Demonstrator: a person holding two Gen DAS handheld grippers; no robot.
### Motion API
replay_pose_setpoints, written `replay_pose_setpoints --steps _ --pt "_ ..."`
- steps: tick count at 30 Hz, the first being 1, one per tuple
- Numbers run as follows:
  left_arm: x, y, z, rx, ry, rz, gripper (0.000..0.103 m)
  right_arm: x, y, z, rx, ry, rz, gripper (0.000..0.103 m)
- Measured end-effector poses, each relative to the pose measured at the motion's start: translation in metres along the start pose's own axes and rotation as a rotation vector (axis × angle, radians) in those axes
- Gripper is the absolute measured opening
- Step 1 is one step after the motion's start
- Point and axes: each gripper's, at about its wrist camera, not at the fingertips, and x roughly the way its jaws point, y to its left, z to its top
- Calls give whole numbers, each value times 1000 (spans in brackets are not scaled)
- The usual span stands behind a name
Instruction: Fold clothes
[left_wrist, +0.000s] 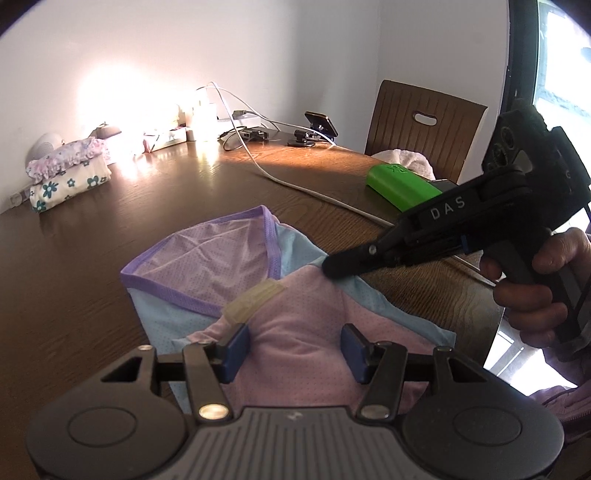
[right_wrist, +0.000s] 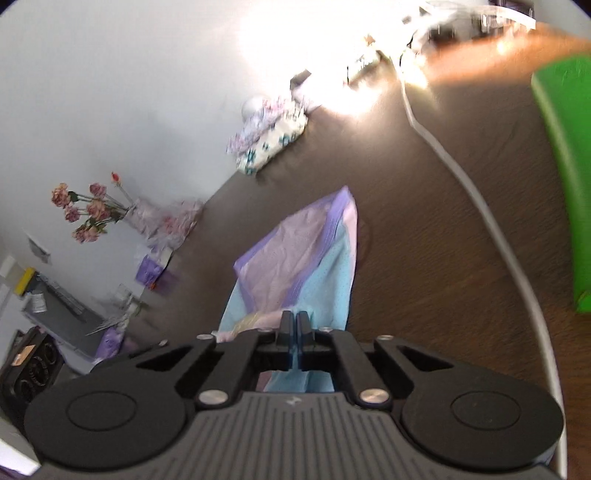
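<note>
A pair of underwear (left_wrist: 221, 251), pink mesh with blue sides and purple trim, lies on the dark wooden table (left_wrist: 74, 277). A pink strip of it with a yellowish label is bunched up toward the left wrist view's camera. My left gripper (left_wrist: 295, 332) stands half wide, both blue pads pressing on that pink bunch. My right gripper (left_wrist: 330, 264), held by a hand (left_wrist: 535, 280), comes in from the right and pinches the garment's blue side. In the right wrist view its jaws (right_wrist: 294, 319) are shut tight on the blue edge of the underwear (right_wrist: 295, 251).
A green box (left_wrist: 399, 184) and a white cable (left_wrist: 295, 184) lie to the right of the garment. Folded floral clothes (left_wrist: 70, 173) are stacked at the far left by the wall. A wooden chair (left_wrist: 424, 122) stands behind the table. Flowers (right_wrist: 88, 210) sit along the wall.
</note>
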Motion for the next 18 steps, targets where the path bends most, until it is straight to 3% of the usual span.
replay_pose_setpoints --steps 3,7,9,11,12,15,18 --pt "0 5 1 -50 -3 -18 58 -2 5 4 -51 -30 -59 1" --pt "-14 35 8 -178 -30 -73 59 -13 22 7 -196 -96 -175 10" --pt "-14 56 19 -221 -38 -11 62 -16 28 14 -250 -116 -233 15" --pt "-12 77 30 -257 -44 64 65 -13 32 23 -287 -120 -304 32" --pt "-11 88 36 -275 -47 101 65 -8 33 28 -303 -113 -337 36" --pt "4 114 51 -293 -37 202 62 8 34 43 -305 -103 -376 36" --pt "22 128 58 -344 3 207 61 28 39 52 -295 -86 -367 36"
